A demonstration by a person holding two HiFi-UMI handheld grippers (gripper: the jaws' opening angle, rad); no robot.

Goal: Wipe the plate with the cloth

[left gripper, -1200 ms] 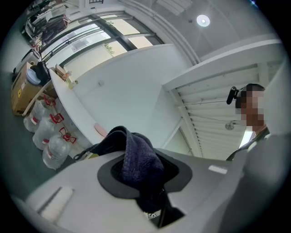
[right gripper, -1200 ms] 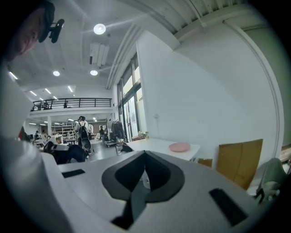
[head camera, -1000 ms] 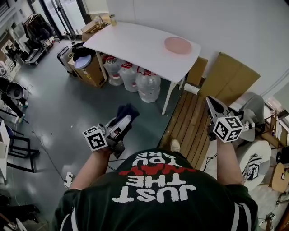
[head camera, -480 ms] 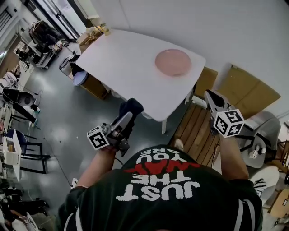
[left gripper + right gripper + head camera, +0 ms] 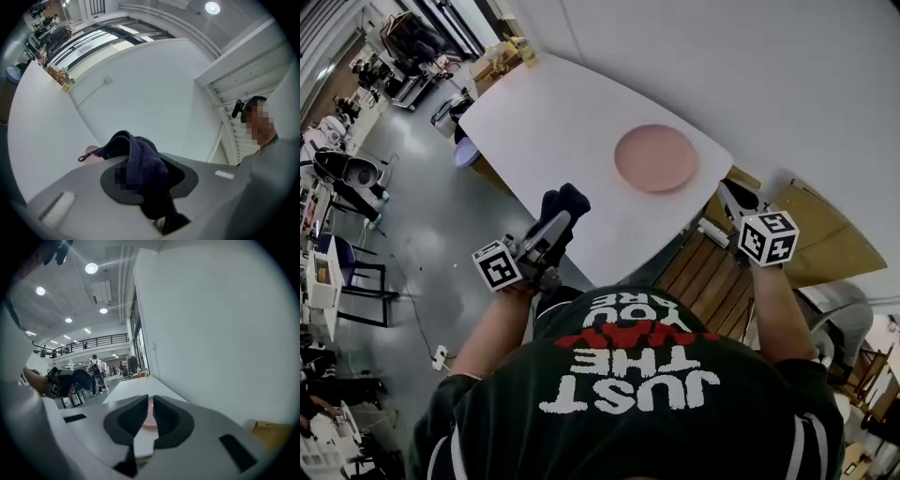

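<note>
A pink plate [image 5: 655, 157] lies on the white table [image 5: 553, 112], near its right end. My left gripper [image 5: 555, 225] hangs over the table's near edge, short of the plate, shut on a bunched dark blue cloth [image 5: 563, 203]. In the left gripper view the cloth [image 5: 143, 164] fills the jaws and a sliver of the plate [image 5: 92, 153] shows behind it. My right gripper [image 5: 727, 192] is off the table's right corner, beside the plate, shut and holding nothing. In the right gripper view its jaws [image 5: 149, 404] meet, with the plate [image 5: 150, 417] beyond them.
Flat cardboard [image 5: 839, 239] leans on the wall at the right, above wooden slats [image 5: 712, 281] on the floor. Boxes and small items [image 5: 502, 58] crowd the table's far end. Chairs and gear [image 5: 342, 272] stand at the left. A person [image 5: 262, 140] is behind the left gripper.
Both grippers have come forward to the table, which with the plate now lies closer. The left gripper has carried the cloth from above the floor to the table's near edge.
</note>
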